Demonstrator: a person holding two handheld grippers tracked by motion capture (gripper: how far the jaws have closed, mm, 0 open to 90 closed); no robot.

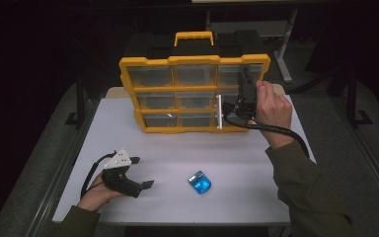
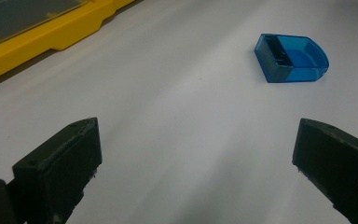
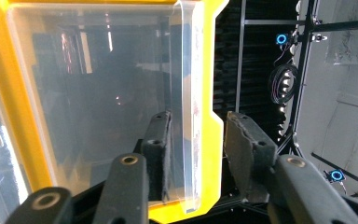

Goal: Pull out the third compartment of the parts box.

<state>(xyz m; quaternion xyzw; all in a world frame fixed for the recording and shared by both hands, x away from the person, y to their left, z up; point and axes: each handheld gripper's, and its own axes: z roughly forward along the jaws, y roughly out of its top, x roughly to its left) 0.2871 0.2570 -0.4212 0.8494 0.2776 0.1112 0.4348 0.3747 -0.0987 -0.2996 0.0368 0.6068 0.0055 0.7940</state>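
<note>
**Right gripper at the organizer's edge, left gripper idle**

The yellow organizer case [image 1: 194, 94] stands upright on its long edge at the far middle of the white table [image 1: 237, 192], its black-and-yellow carry handle on top. Its clear lid faces you and shows a grid of nine compartments behind it; what they hold is too dim to tell. No brand or writing can be read on it.

Your right gripper [image 3: 196, 149] is up at the case's right side. In the right gripper view its jaws straddle the yellow frame and the edge of the clear lid: one pad lies against the lid's face, the other stands just off the outer yellow rim with a narrow gap. So the jaws are partly closed around that edge, not clamped.

Your left gripper [image 2: 196, 163] rests low at the near left of the table, jaws wide apart with nothing between them.

A small blue translucent box [image 1: 200, 183] lies flat on the table at the near middle, well apart from the case and ahead of the left gripper.
</note>
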